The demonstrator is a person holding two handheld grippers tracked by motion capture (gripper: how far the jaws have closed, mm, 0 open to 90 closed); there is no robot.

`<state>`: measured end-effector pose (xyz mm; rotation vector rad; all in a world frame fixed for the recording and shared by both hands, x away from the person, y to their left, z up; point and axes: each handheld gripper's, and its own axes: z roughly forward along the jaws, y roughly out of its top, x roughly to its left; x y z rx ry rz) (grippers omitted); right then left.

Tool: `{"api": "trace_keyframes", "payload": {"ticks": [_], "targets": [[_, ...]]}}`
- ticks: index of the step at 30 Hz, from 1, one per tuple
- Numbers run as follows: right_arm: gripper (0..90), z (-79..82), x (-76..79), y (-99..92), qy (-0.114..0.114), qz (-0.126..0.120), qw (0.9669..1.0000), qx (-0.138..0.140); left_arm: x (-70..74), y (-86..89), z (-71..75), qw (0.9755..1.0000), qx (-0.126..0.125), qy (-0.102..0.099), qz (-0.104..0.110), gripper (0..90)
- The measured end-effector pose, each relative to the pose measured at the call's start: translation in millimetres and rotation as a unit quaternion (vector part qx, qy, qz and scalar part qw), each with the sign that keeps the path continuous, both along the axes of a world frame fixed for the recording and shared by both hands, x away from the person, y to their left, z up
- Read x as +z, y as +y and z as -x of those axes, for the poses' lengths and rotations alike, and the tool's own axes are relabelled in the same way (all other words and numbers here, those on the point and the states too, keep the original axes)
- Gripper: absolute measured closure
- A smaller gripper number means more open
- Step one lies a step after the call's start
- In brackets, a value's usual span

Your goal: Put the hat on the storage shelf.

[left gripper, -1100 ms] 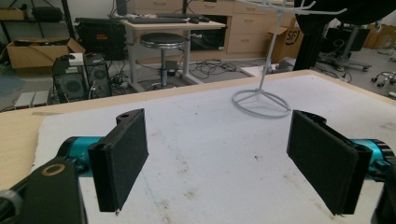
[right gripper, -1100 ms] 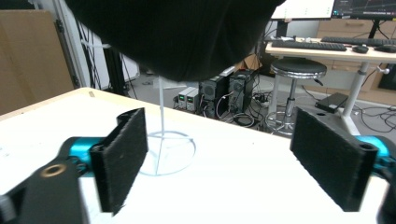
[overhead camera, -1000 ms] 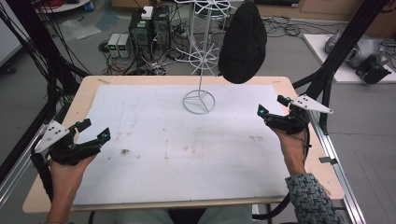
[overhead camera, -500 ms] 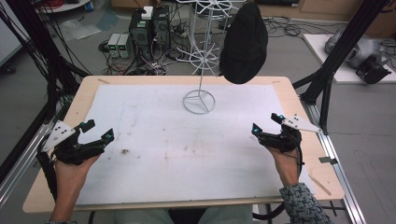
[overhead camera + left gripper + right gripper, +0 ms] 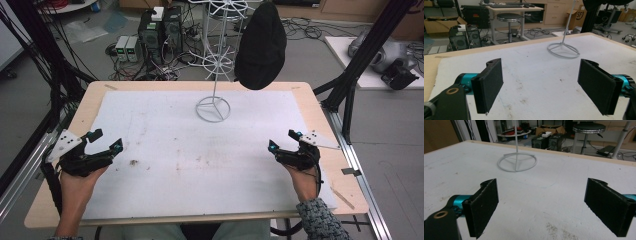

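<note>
Nearest me, I have the left gripper (image 5: 102, 142) low over the left part of the white tabletop (image 5: 200, 165), jaws spread wide with nothing between them. The right gripper (image 5: 286, 141) sits over the right edge of the mat, jaws likewise spread and empty. In both gripper views the black padded faces stand well apart above bare, lightly stained foam.

Farther off, near the middle of the far side, stands the white wire stand (image 5: 213, 107): a ring base with three spokes and a thin upright post, well apart from both grippers. A black cap (image 5: 260, 45) hangs from its upper arms, rounded, dark and matte, off to the right of the post.

Against the picture from half a second ago, both grippers sit slightly nearer to me. The stand and cap have not moved.
</note>
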<state>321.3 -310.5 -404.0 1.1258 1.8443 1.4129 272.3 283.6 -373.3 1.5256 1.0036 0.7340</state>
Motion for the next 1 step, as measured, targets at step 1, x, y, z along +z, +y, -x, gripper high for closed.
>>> {"api": "trace_keyframes", "payload": {"ticks": [1], "targets": [[11.2,0.1,0.0,-0.1,-0.002,0.002,1.0000,-0.001,-0.6,-0.5,-0.6,1.0000,0.001,0.001,0.002,20.5]]}}
